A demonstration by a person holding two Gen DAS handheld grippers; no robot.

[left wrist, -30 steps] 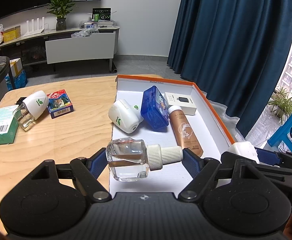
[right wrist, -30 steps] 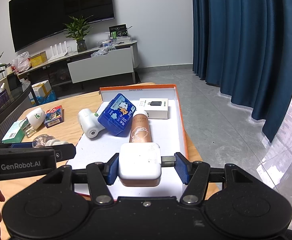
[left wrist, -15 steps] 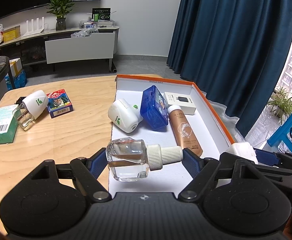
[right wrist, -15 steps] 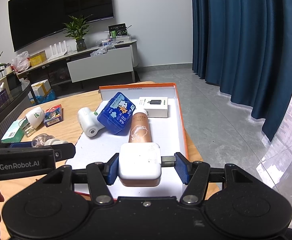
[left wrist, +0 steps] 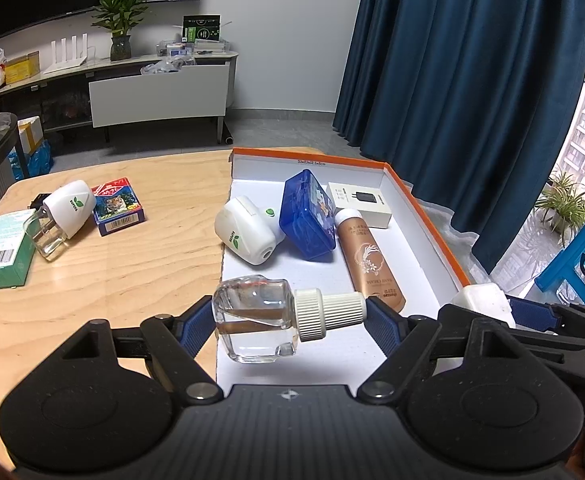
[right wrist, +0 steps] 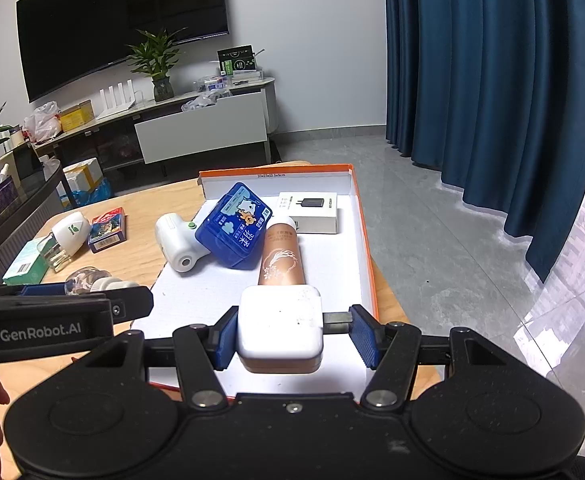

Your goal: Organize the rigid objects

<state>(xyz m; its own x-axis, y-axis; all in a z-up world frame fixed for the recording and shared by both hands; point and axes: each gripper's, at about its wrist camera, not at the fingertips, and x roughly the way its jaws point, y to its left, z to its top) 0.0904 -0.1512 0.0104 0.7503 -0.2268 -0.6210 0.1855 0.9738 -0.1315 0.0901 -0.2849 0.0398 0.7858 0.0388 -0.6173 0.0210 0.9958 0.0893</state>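
A light wooden tabletop (left wrist: 132, 280) fills the lower left of both wrist views. On its right half sits a shallow white box with an orange rim (left wrist: 428, 216), open at the top.

Inside the box, lying flat, are a copper-coloured hand cream tube (left wrist: 368, 260), a blue plastic case with a cartoon label (left wrist: 306, 220) tilted against a white plug-in vaporiser head (left wrist: 246, 234), and at the far end a small white charger carton (left wrist: 360, 204).

On the bare tabletop to the left, well apart from the box, lie a green carton (left wrist: 0, 252), a second white vaporiser with its clear bottle attached (left wrist: 62, 216) and a blue and red card pack with a tiger picture (left wrist: 118, 206).

The left tongs (left wrist: 290, 318) hold a clear glass refill bottle with a white ribbed cap (left wrist: 268, 320) sideways, one blue pad on its base and the other on the cap end, above the box's near left edge.

The right tongs (right wrist: 292, 338) grip a white square adapter (right wrist: 279, 326) above the near end of the box, the left pad on its side and the right pad on a metal prong sticking out of it.
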